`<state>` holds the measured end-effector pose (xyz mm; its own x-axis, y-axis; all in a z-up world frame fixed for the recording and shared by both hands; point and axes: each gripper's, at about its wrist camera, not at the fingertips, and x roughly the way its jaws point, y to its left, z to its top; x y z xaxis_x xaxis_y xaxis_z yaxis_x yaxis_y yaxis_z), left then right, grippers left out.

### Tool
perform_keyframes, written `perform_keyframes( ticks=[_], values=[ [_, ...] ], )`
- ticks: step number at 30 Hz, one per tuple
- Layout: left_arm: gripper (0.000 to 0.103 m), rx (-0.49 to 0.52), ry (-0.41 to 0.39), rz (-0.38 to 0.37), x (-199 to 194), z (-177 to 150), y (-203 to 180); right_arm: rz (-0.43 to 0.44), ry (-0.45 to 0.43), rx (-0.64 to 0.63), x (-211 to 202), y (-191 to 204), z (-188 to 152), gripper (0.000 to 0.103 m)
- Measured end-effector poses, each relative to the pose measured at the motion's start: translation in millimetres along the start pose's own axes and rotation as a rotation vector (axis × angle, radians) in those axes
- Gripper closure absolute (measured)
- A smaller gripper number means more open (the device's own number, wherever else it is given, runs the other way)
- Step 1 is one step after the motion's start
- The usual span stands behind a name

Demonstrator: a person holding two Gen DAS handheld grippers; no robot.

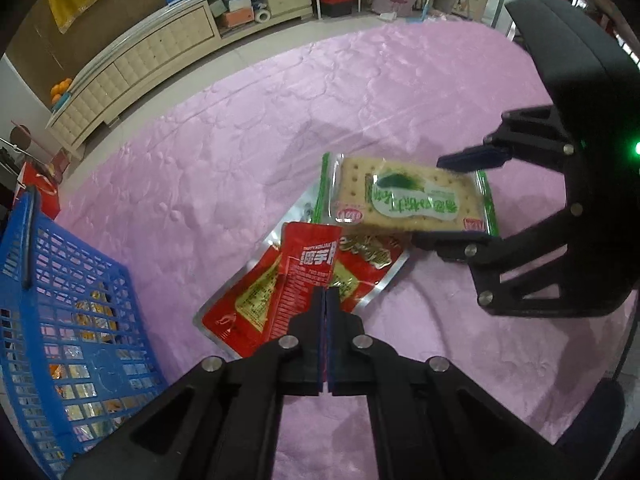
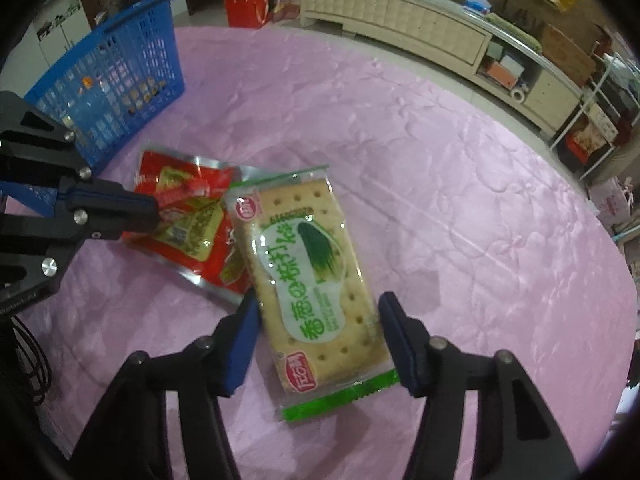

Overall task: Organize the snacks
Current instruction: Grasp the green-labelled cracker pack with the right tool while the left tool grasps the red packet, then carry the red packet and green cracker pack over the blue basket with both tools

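Observation:
A green-edged cracker pack [image 2: 312,280] lies on the pink tablecloth, partly over red snack packets [image 2: 188,216]. My right gripper [image 2: 316,312] is open with its fingers on either side of the cracker pack's near half. It also shows in the left wrist view [image 1: 444,200], straddling the cracker pack [image 1: 408,196]. My left gripper [image 1: 325,296] is shut, its tips at the near edge of the red packets [image 1: 296,280]; whether it pinches one I cannot tell. It shows in the right wrist view [image 2: 154,212] touching the red packets.
A blue plastic basket [image 1: 60,308] holding several snack packets stands at the left, also in the right wrist view [image 2: 116,72]. The pink cloth [image 1: 280,112] covers a round table. A long cream cabinet [image 2: 400,20] and a red bag [image 2: 248,4] stand beyond the table.

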<state>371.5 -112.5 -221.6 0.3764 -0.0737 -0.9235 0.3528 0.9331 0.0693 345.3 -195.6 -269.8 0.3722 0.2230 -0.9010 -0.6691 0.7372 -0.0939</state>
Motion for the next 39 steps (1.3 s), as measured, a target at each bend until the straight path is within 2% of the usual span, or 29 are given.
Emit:
perform_keyframes(
  ticks=[11,23,25,30,35,39],
  values=[
    [0.103,-0.035,-0.087,-0.026,-63,-16,-6,-0.038,-0.027,0.063,-59,13,0,0.040],
    [0.103,-0.049,-0.237,-0.018,-167,-45,-12,-0.170,-0.115,0.054,-152,57,4,0.040],
    [0.103,-0.053,-0.260,-0.019,-183,-51,-6,-0.215,-0.125,0.035,-162,67,8,0.040],
    [0.103,-0.057,-0.316,-0.002,-224,-69,13,-0.200,-0.167,0.068,-188,89,19,0.040],
    [0.103,-0.081,-0.384,0.015,-264,-95,34,-0.208,-0.204,0.034,-204,121,33,0.040],
    [0.103,-0.105,-0.408,0.039,-284,-112,57,-0.186,-0.220,0.015,-205,145,48,0.040]
  ],
)
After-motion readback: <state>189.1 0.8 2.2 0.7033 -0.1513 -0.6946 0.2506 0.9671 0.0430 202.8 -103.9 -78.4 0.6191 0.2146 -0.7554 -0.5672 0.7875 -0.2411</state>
